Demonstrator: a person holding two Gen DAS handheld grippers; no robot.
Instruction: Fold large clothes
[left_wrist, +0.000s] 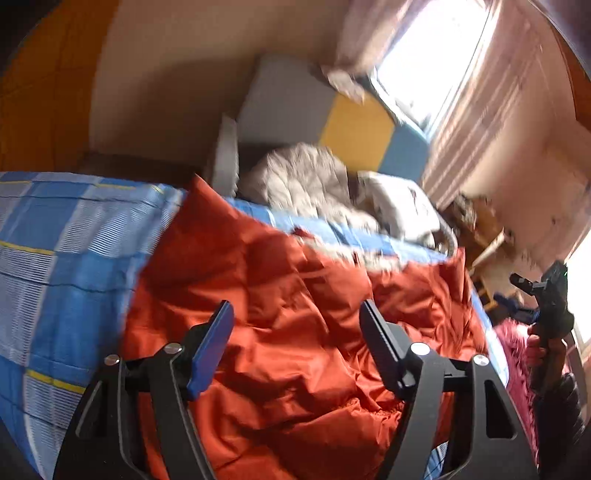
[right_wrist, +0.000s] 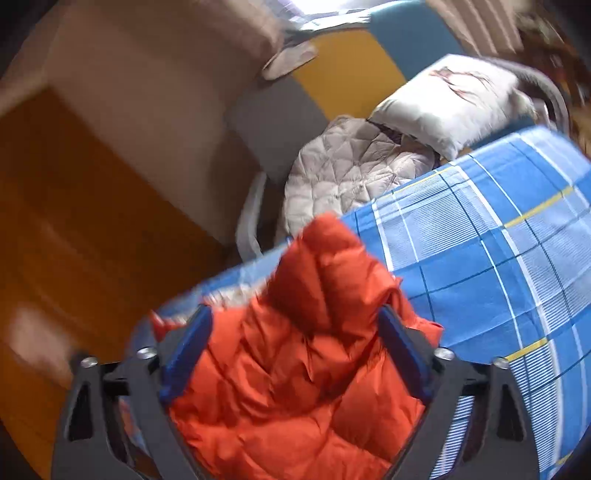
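Note:
A large orange-red quilted jacket (left_wrist: 295, 314) lies crumpled on a bed with a blue plaid sheet (left_wrist: 66, 258). My left gripper (left_wrist: 297, 317) is open, its blue-padded fingers spread wide just above the jacket's middle. In the right wrist view the jacket (right_wrist: 303, 369) fills the space between the spread fingers of my right gripper (right_wrist: 295, 321), which is open over a raised fold of it. The right gripper also shows at the far right of the left wrist view (left_wrist: 546, 295), held in a hand. Both views are blurred.
A grey quilted garment (right_wrist: 343, 173) and a white pillow (right_wrist: 454, 99) lie at the head of the bed, against a grey, yellow and blue headboard (right_wrist: 343, 74). An orange wooden wall (right_wrist: 74, 221) stands to the left. A bright window (left_wrist: 432, 55) with curtains is beyond.

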